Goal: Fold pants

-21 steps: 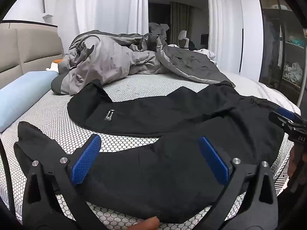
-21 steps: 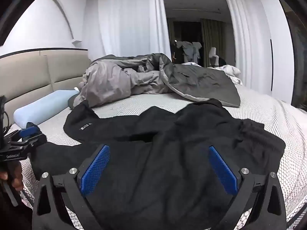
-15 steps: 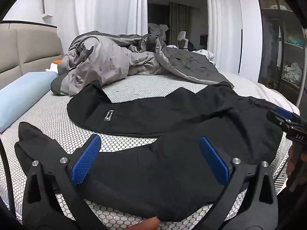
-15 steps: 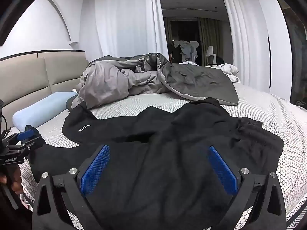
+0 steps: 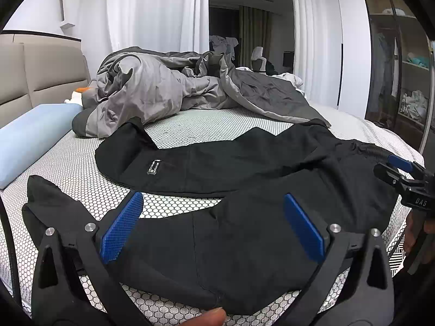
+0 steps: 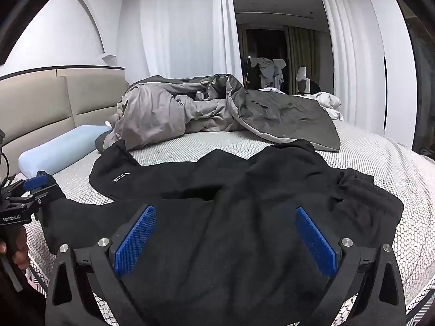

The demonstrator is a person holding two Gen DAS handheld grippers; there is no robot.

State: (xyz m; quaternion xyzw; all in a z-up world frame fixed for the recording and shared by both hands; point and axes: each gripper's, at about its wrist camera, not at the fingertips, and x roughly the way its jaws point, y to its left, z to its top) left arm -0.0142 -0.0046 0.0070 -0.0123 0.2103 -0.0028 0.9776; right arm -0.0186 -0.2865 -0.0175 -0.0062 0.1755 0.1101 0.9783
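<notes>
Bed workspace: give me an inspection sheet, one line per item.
Surface: bed with honeycomb-patterned cover.
Job's things: black pants spread flat, legs apart, unfolded, small label on the far leg.
Clutter: crumpled grey duvet, blue pillow at the headboard.
Grippers: left gripper and right gripper both open over the pants, nothing held.
Cables: a thin black one at the left edge of the right wrist view.
Surroundings: white curtains, wardrobe shelves.

left claw: black frame | blue textured pads | silver screws | right claw: same
</notes>
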